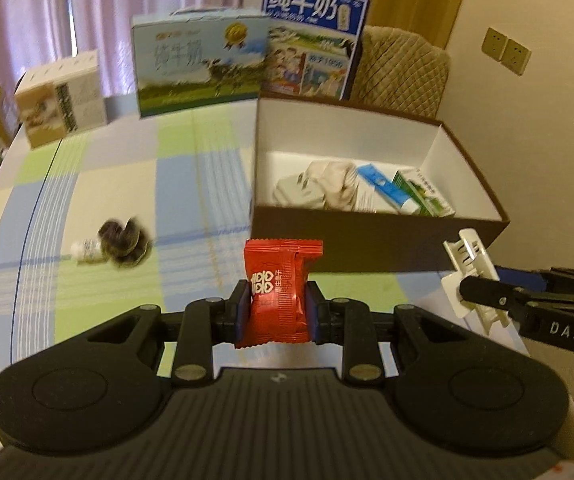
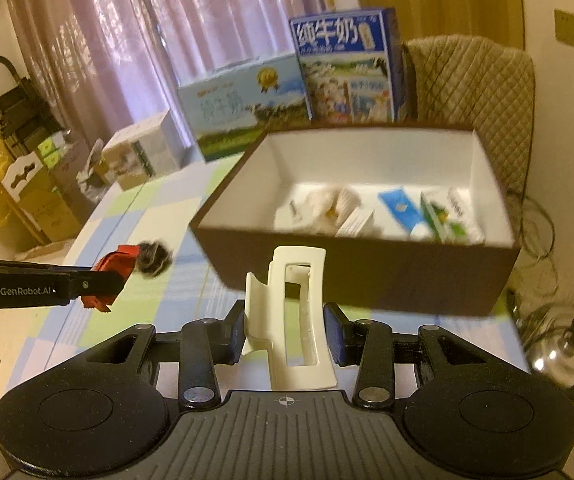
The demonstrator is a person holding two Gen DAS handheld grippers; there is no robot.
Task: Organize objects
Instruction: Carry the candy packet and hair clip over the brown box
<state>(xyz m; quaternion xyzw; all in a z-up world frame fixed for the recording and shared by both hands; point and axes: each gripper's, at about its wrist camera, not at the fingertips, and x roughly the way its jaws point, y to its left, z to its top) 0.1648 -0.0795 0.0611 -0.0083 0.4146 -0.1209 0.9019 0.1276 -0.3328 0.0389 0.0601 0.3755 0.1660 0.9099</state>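
Item one: red sweet packet [image 1: 278,304], held upright between the pads of the left gripper [image 1: 277,312], jaws closed narrow on its sides, lifted off the checked tablecloth [image 1: 127,168]. Item two: cream hair claw clip [image 2: 297,320], standing on end in the right gripper [image 2: 285,334], jaws pressed to its flanks. Destination: brown box [image 1: 367,248] with white lining, open-topped, directly ahead of both tongs; the packet is just short of its near wall, the clip likewise. Contents already in the box: a pale crumpled item, possibly cloth (blurred, not certain), and small blue and green cartons. Loose stock: a dark fuzzy object [image 1: 125,242] and a small white bottle [image 1: 86,249], touching, ahead and left of the left tongs. Background: milk cartons [image 1: 203,64] beyond the box. Handling note, as judged: carry each piece over the near wall before releasing, one tong at a time so they do not meet, and aim for the bare floor of the box; the packet is light and may cling to a pad, so open fully.
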